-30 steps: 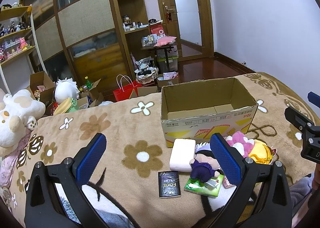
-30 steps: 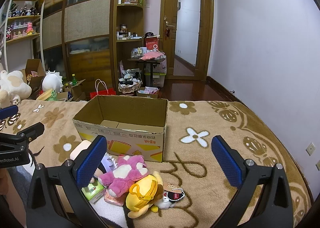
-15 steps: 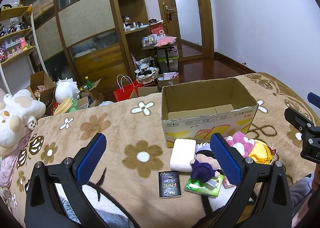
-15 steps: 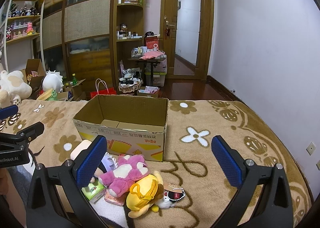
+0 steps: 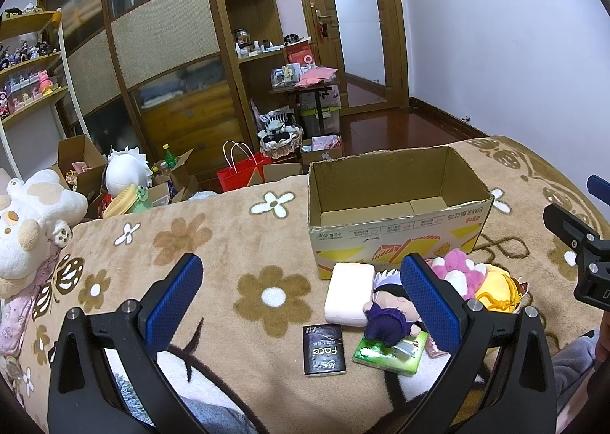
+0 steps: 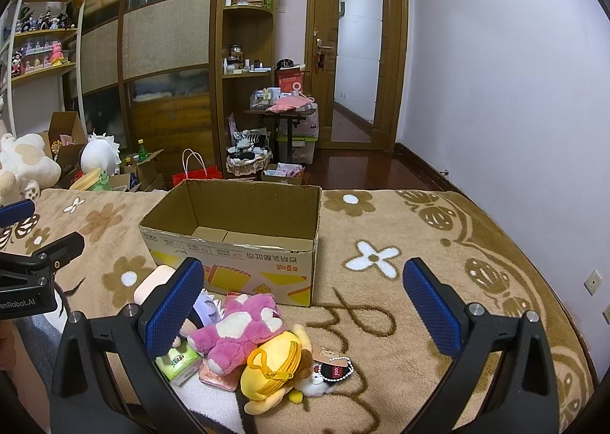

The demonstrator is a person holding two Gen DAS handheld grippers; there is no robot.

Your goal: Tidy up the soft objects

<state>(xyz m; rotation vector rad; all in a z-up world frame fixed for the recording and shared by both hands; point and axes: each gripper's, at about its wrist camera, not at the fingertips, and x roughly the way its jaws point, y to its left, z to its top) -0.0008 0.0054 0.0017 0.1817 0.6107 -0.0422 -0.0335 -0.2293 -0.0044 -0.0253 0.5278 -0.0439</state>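
An open, empty cardboard box (image 5: 396,228) (image 6: 236,258) stands on a flowered beige blanket. In front of it lie a pink plush (image 6: 236,327) (image 5: 455,272), a yellow plush (image 6: 272,367) (image 5: 492,293), a purple-haired doll (image 5: 389,314), a pale pink soft block (image 5: 349,293), a green tissue pack (image 5: 390,352) (image 6: 178,361) and a black "face" packet (image 5: 324,349). My left gripper (image 5: 301,304) is open and empty, above the blanket near the block and doll. My right gripper (image 6: 303,304) is open and empty, above the pink and yellow plush.
A large white and tan plush (image 5: 30,220) lies at the blanket's left end. Beyond the bed stand a red bag (image 5: 238,175), open cartons with toys (image 5: 122,182), a wardrobe and a small cluttered table (image 5: 305,83). A small keychain tag (image 6: 335,371) lies by the yellow plush.
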